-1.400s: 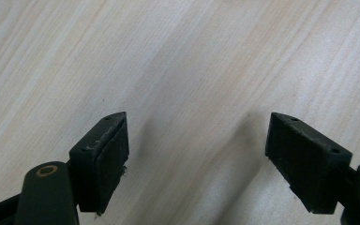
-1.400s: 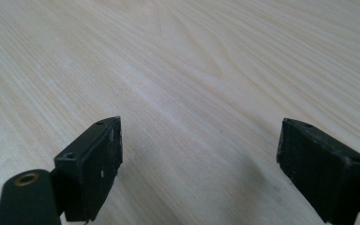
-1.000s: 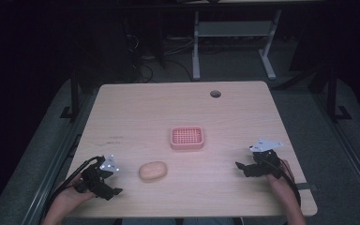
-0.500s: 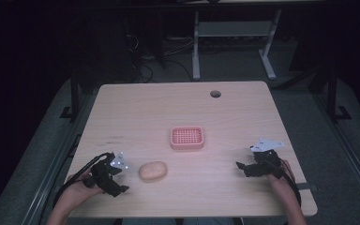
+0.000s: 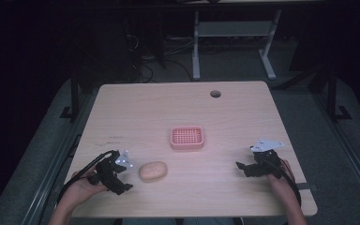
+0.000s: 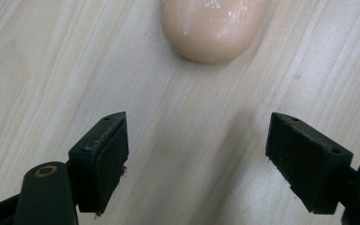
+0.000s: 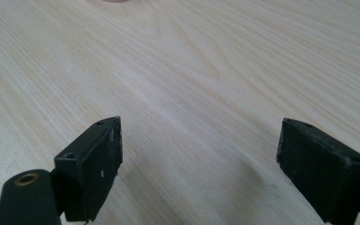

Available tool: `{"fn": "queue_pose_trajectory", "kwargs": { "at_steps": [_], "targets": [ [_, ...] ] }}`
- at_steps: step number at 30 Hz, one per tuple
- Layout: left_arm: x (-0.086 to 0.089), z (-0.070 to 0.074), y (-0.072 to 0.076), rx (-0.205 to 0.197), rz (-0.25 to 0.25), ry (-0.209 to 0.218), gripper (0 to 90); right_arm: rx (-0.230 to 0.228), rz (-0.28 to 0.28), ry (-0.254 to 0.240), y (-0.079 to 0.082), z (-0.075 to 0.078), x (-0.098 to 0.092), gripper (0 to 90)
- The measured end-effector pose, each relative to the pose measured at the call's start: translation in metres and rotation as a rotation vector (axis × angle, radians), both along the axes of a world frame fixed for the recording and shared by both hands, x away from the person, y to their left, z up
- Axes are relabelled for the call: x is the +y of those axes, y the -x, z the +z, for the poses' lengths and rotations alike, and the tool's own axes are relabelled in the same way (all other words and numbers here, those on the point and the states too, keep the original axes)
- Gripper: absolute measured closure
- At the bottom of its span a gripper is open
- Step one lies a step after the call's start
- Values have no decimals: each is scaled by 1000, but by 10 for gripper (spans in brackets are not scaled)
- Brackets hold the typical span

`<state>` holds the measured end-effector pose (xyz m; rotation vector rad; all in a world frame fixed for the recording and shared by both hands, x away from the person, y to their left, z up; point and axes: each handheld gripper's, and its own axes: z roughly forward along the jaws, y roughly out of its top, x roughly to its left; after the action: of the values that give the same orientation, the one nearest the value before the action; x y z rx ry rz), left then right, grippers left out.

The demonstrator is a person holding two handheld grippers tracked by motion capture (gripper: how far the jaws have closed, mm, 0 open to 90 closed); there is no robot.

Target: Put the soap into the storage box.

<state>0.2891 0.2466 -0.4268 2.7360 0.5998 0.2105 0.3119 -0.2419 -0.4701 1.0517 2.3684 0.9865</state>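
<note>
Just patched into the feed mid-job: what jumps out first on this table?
The pink basket sits at the middle of the pale wooden table. Nearer the person and to its left lies a tan, potato-like lump. The left gripper is beside the lump with jaws open toward it, not touching; the right gripper rests open near the right edge.

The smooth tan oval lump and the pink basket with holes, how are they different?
The smooth tan oval lump is rounded and solid; the pink square plastic basket with holes is flat-topped and gridded. The lump lies right beside the open left claw; the basket sits farther off, mid-table. Both rest on the light wooden table, untouched.
</note>
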Motion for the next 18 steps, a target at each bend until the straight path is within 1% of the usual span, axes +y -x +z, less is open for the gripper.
{"fn": "queue_pose_trajectory", "kwargs": {
  "at_steps": [5, 7, 9, 12, 17, 18],
  "targets": [
    [-5, 2, -2, -3, -7, 5, 214, -2, 3, -1, 0, 0, 0, 139],
    [-7, 3, -3, -4, -15, -2, 213, -3, 5, -2, 0, 0, 0, 139],
    [-9, 3, -3, -4, -13, 3, 214, -3, 6, -1, 0, 0, 0, 139],
    [-12, 5, -6, -6, -24, 1, 214, -3, 8, 2, 0, 0, 0, 139],
    [-18, 5, -9, -4, -38, -6, 214, 1, 5, -3, 0, 0, 0, 139],
    [-19, 5, -9, 0, -34, -3, 214, 0, 5, -4, 0, 0, 0, 139]
  ]
}}
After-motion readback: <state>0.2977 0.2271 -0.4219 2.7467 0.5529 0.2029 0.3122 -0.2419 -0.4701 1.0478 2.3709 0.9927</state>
